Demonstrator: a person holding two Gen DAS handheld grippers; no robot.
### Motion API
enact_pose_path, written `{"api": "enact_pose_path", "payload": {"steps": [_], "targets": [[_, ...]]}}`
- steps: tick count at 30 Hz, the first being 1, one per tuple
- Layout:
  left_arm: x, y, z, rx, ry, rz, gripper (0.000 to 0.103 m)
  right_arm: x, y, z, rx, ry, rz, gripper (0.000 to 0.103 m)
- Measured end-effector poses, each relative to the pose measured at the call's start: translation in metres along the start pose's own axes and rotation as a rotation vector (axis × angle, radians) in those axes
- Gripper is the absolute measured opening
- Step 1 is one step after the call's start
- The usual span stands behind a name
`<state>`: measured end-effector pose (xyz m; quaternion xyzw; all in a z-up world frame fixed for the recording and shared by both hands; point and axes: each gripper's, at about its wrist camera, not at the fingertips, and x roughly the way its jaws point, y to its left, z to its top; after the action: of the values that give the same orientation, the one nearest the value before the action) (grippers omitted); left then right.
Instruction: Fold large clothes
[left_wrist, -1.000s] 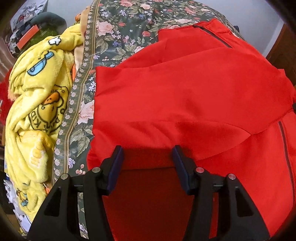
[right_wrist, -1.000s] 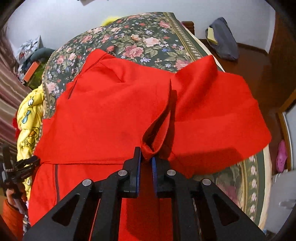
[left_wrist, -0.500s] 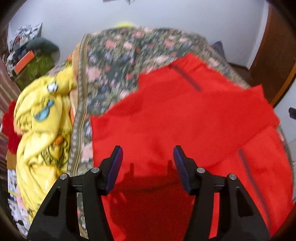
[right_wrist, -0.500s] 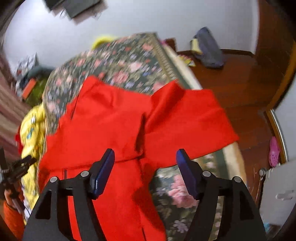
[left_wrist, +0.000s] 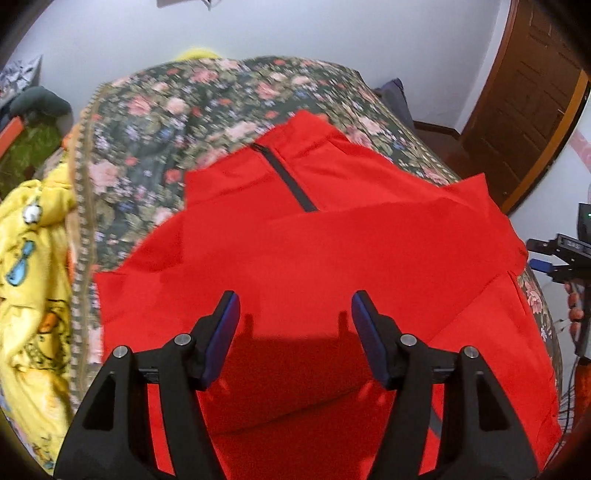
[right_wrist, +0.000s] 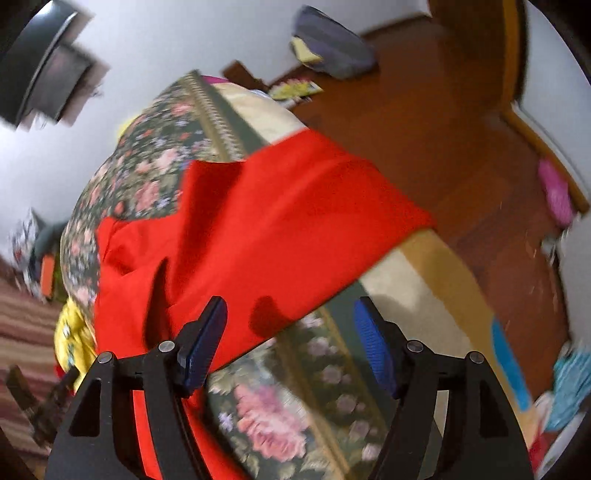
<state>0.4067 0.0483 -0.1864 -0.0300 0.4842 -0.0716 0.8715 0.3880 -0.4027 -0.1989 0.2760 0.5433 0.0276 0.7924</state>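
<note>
Left wrist view: L gripper (left_wrist: 295, 314) wide, jaws have just been opening further, nothing between the pads. It hangs above the jacket (left_wrist: 314, 258), not touching. Red jacket spreads ahead of and under the fingers, lying on the floral bedspread (left_wrist: 155, 122). Dark zip (left_wrist: 286, 177) runs up toward the collar, well ahead of the tips. Yellow blanket (left_wrist: 33, 258) off to the left, beside the bedspread's trim. Wooden door (left_wrist: 528, 103) far ahead-right. Another black gripper, partly seen, at right edge.

Right wrist view: R gripper (right_wrist: 290, 321) wide, jaws have just been opening; nothing pinched. Frame blurred. Jacket (right_wrist: 258, 229) lies ahead and to the left; left finger (right_wrist: 203, 343) overlaps its near edge, can't tell if touching. Right finger sits over the bedspread (right_wrist: 280, 406) edge. Jacket's far corner hangs over the bed's side. Wood floor (right_wrist: 461, 147) ahead-right, pink item (right_wrist: 554, 192) on it, too blurred to ID.
</note>
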Motion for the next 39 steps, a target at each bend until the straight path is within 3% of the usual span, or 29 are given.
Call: {"api": "enact_pose_path", "payload": {"steps": [5,13,15,17,18,23,27,33,39], "targets": [[0.021,-0.005,-0.003,0.005,0.03,-0.008,0.062,0.008,-0.005,0.007,0.02,-0.036,-0.01,0.07],[0.027,0.004,-0.007,-0.011,0.053,0.017,0.062,0.026,-0.001,0.027,-0.029,-0.143,-0.137,0.066],[0.025,0.009,-0.008,-0.021,0.056,0.023,0.062,0.026,0.0,0.031,-0.031,-0.153,-0.158,0.055],[0.021,0.013,-0.01,-0.026,0.053,0.027,0.062,0.024,0.006,0.035,-0.051,-0.157,-0.175,0.025],[0.019,0.014,-0.01,-0.025,0.05,0.031,0.062,0.022,0.011,0.037,-0.073,-0.157,-0.178,0.018],[0.005,0.016,-0.014,-0.011,0.034,0.044,0.062,-0.005,0.044,0.033,-0.208,-0.224,-0.233,0.01],[-0.013,0.015,-0.014,0.005,0.0,0.044,0.062,-0.043,0.078,0.028,-0.29,-0.303,-0.177,0.009],[-0.039,0.011,-0.015,0.022,-0.046,0.036,0.062,-0.078,0.147,0.001,-0.458,-0.352,-0.064,0.009],[-0.054,0.012,-0.022,0.023,-0.062,0.03,0.062,-0.066,0.204,-0.049,-0.638,-0.269,0.051,0.009]]}}
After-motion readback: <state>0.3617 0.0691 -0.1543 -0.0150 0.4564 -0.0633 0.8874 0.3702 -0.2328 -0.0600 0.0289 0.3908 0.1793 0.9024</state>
